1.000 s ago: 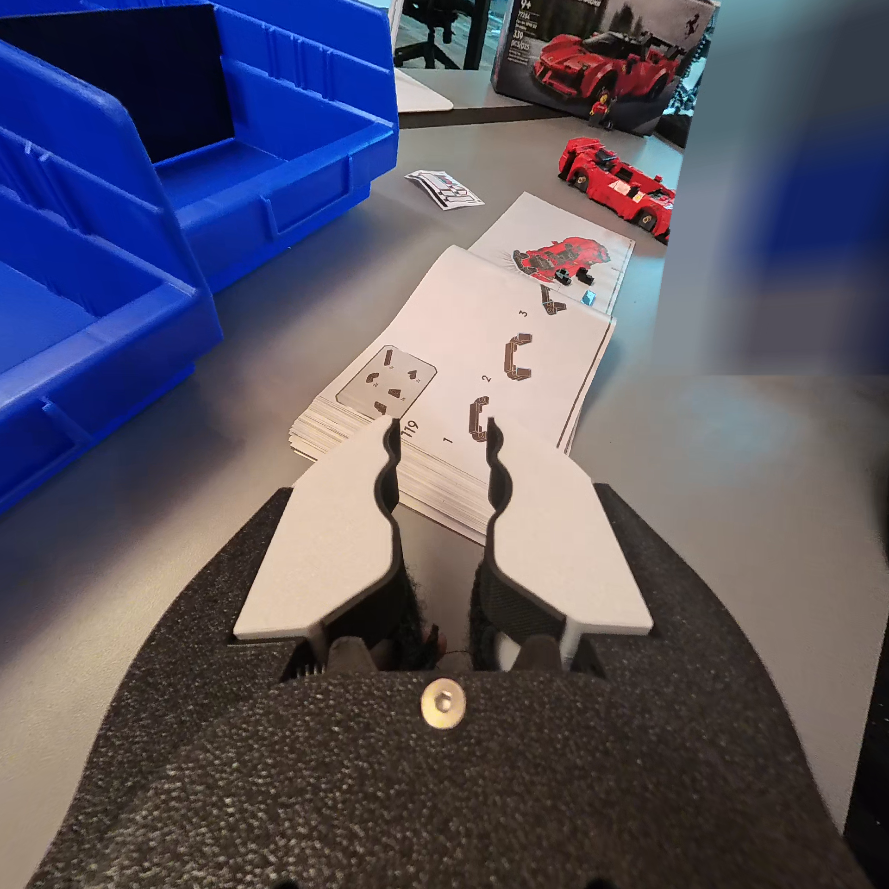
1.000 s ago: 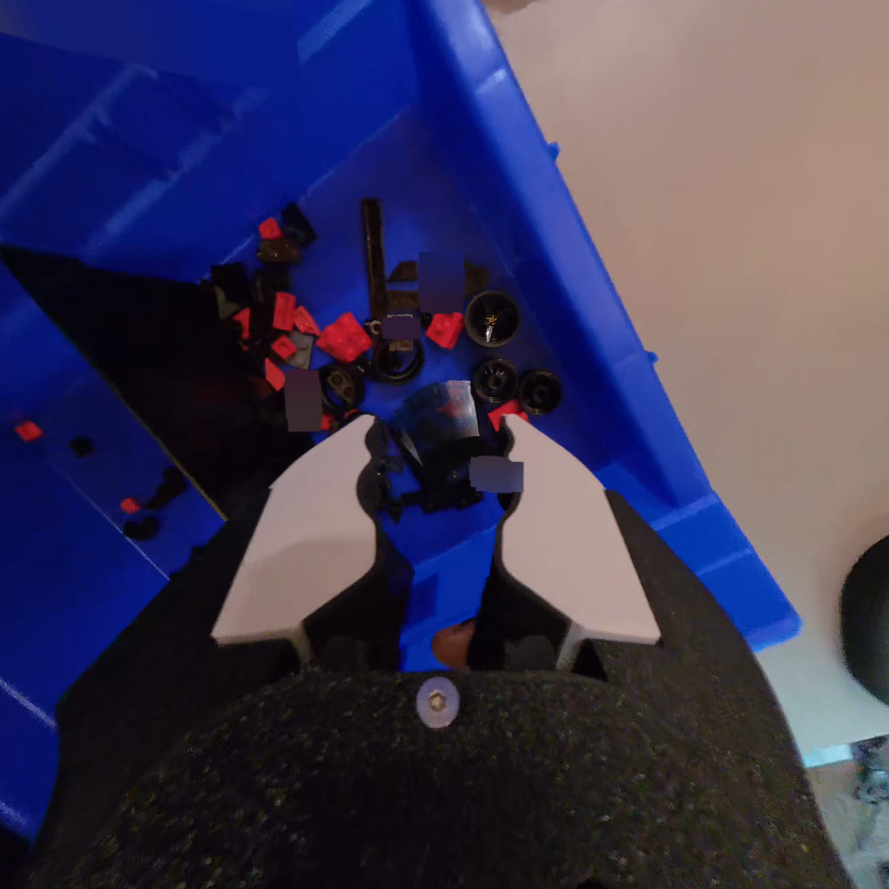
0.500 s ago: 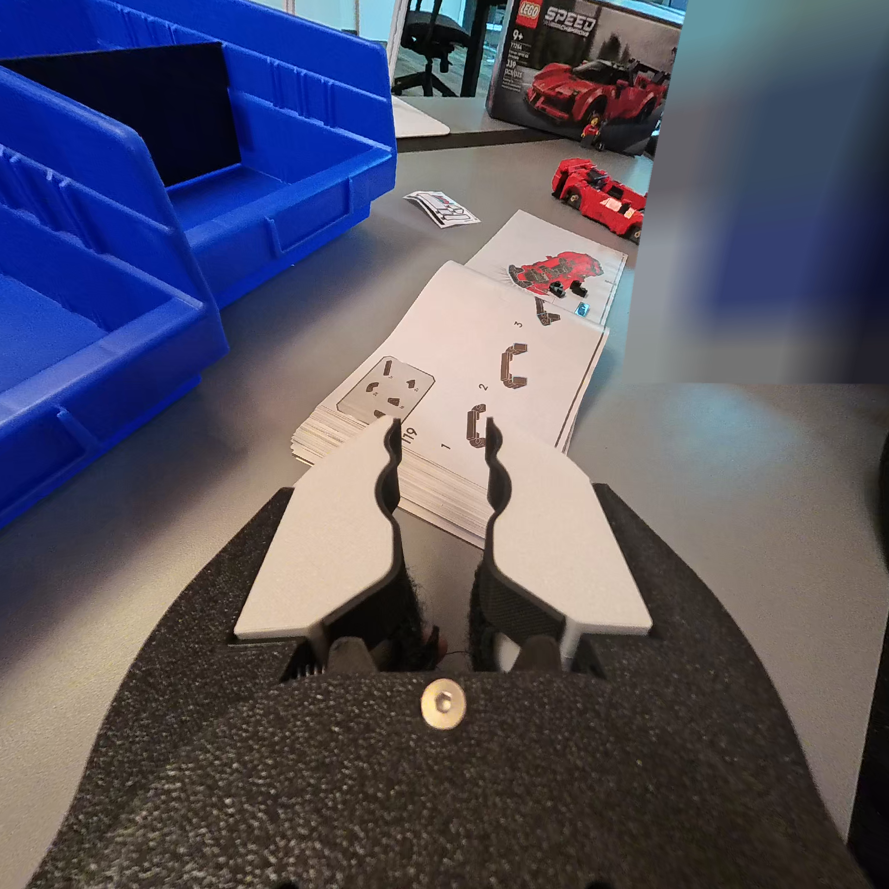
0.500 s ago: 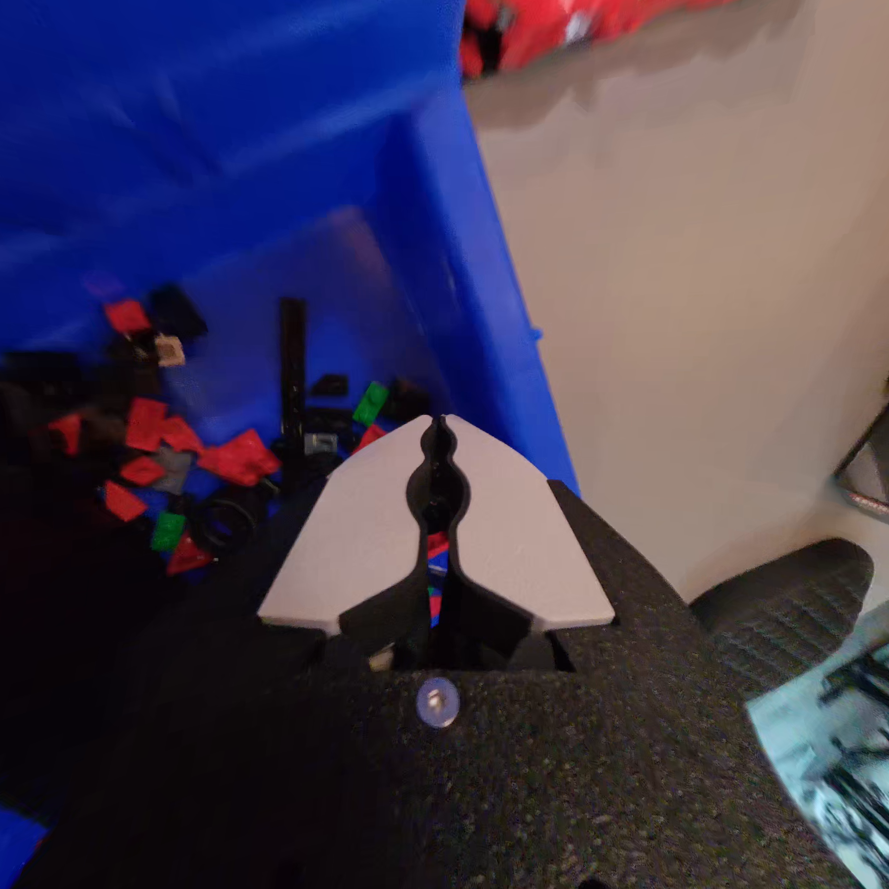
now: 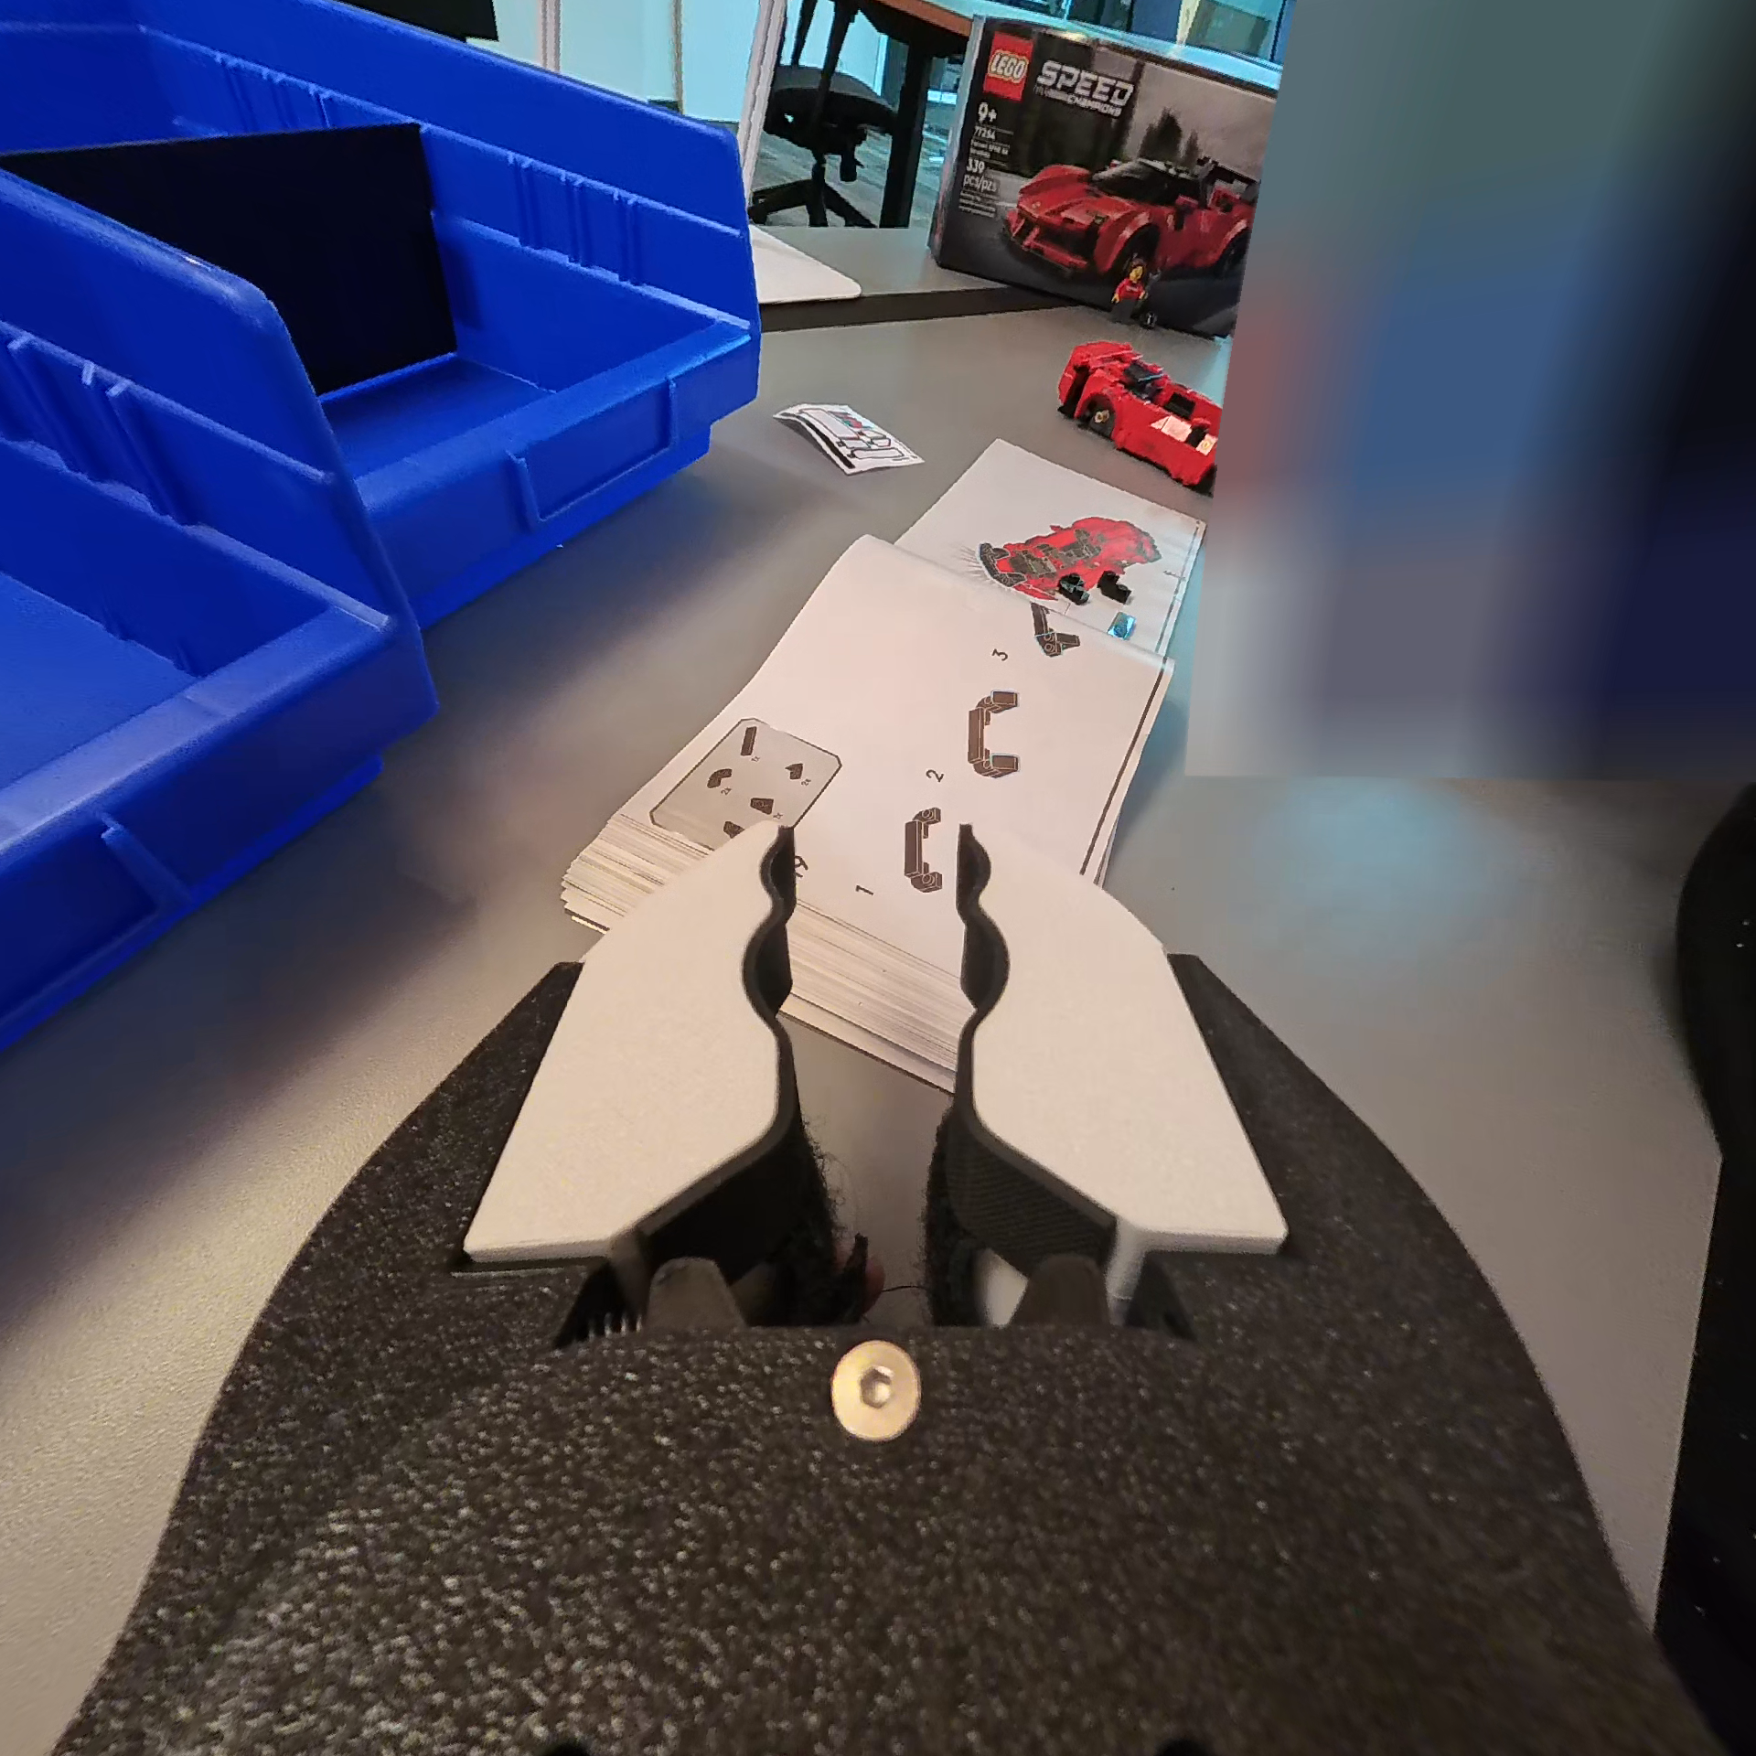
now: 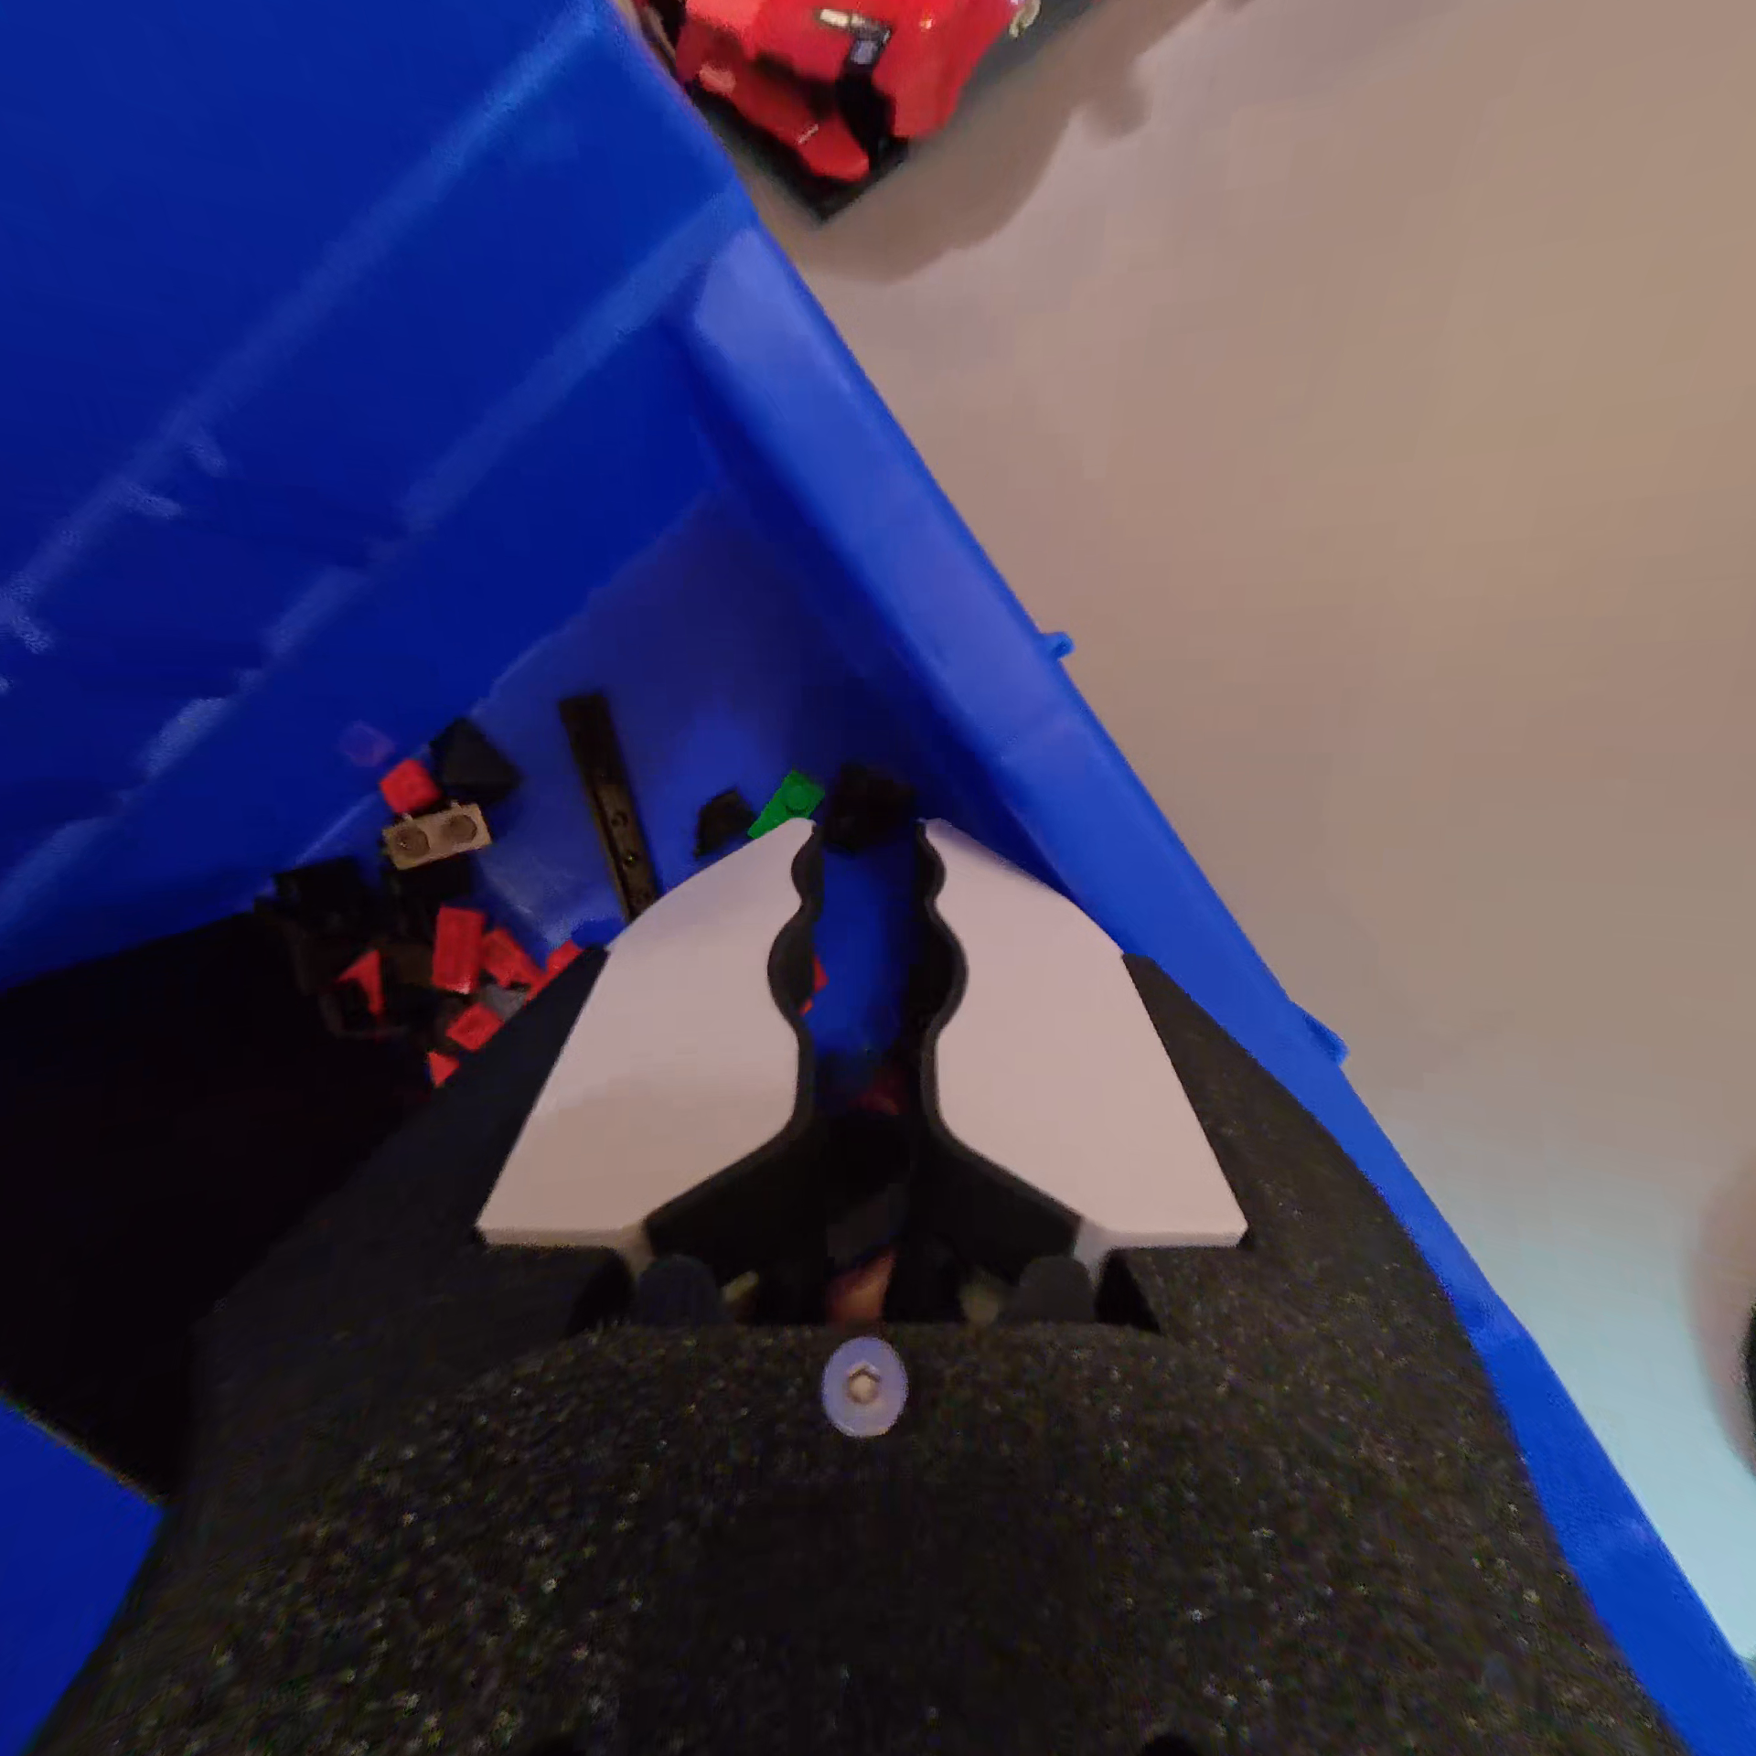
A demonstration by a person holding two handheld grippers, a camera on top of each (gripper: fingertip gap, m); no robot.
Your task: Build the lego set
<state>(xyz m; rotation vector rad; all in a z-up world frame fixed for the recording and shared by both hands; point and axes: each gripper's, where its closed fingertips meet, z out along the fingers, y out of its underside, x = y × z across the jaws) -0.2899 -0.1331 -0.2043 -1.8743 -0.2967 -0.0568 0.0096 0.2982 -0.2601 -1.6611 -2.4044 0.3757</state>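
My left gripper [image 5: 869, 836] is open and empty, hovering low over the near edge of the open instruction booklet [image 5: 950, 684]. The part-built red car [image 5: 1140, 423] stands beyond the booklet. My right gripper [image 6: 865, 834] is inside a blue bin [image 6: 903, 532], partly open. A small black piece [image 6: 865, 803] lies in the bin's corner right at its fingertips, next to a green plate [image 6: 789, 803]. I see no firm pinch on the black piece. Loose red and black pieces [image 6: 456, 950], a long black plate [image 6: 608, 798] and a tan piece [image 6: 437, 836] lie to the left.
Two blue bins [image 5: 532, 399] [image 5: 190, 665] stand left of the booklet. The set's box [image 5: 1102, 171] is at the back and a sticker sheet [image 5: 846, 437] lies on the grey table. The red car also shows beyond the bin in the right wrist view [image 6: 836, 66]. Spacing between my two grippers at the tips: around 55 cm.
My right gripper was wide open over the pieces, shut, moved toward the bin's right corner, and has now partly opened at the black piece. My left gripper has barely moved.
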